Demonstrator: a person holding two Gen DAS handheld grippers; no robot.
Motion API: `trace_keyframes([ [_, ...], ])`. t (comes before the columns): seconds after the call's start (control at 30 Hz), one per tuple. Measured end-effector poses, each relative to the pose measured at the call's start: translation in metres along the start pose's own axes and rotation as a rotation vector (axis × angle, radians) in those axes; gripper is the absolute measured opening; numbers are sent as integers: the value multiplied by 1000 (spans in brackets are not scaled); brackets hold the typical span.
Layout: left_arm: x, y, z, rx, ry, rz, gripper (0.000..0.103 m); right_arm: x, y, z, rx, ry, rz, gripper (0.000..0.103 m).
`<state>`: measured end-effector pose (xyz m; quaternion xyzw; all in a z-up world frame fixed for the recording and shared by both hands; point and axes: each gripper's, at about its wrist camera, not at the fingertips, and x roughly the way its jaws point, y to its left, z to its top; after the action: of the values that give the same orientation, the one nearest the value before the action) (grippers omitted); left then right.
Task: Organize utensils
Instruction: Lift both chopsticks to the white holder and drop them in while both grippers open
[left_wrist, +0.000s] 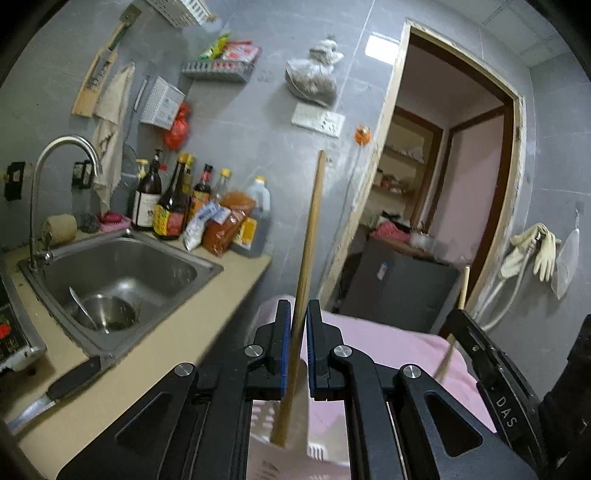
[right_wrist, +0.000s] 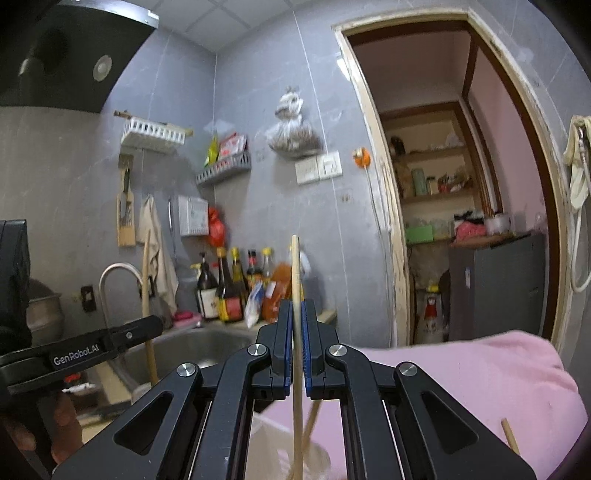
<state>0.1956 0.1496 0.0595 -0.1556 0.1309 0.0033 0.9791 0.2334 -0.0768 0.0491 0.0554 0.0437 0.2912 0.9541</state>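
Observation:
My left gripper (left_wrist: 298, 314) is shut on a brown wooden chopstick (left_wrist: 309, 236) that stands nearly upright between its blue pads; its lower end dips toward a pale container (left_wrist: 295, 443) below. My right gripper (right_wrist: 295, 314) is shut on a lighter wooden chopstick (right_wrist: 295, 273), also upright, above a whitish cup (right_wrist: 314, 456) that holds another stick (right_wrist: 312, 417). The left gripper also shows in the right wrist view (right_wrist: 155, 325), holding its chopstick (right_wrist: 147, 280). The right gripper's body shows at the right in the left wrist view (left_wrist: 491, 369).
A steel sink (left_wrist: 122, 273) with a bowl and spoon sits left, with a tap (left_wrist: 55, 177). Sauce bottles (left_wrist: 173, 206) and packets line the wall. A knife (left_wrist: 62, 387) lies on the beige counter (left_wrist: 177, 339). A pink cloth (right_wrist: 461, 387) covers the surface below. A doorway (right_wrist: 443, 184) opens right.

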Motion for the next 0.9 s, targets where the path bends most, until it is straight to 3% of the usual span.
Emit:
trace_keyframes([
  [0.2, 0, -11, -11, -5, 77, -16, 9, -8, -8, -3, 15, 63, 22, 6],
  [0.3, -4, -15, -12, -2, 84, -17, 20, -16, -11, -2, 12, 63, 29, 8],
  [0.4, -13, -23, -12, 6, 67, -26, 30, -28, -16, 2, 16, 46, 32, 23],
  [0.53, -21, -39, -9, 31, 54, -49, 37, -45, -25, 11, 5, 24, 8, 25],
  [0.6, -25, -50, -9, 43, 41, -70, 46, -56, -32, 17, -2, 8, -15, 31],
  [0.67, -29, -59, -10, 52, 25, -87, 58, -66, -39, 22, -13, -12, -34, 52],
  [0.73, -32, -71, -11, 67, 5, -105, 69, -78, -46, 27, -39, -31, -67, 58],
  [0.83, -36, -88, -14, 100, -17, -125, 78, -98, -57, 32, -72, -54, -120, 77],
  [0.9, -38, -99, -16, 125, -26, -141, 82, -108, -64, 34, -82, -65, -145, 82],
])
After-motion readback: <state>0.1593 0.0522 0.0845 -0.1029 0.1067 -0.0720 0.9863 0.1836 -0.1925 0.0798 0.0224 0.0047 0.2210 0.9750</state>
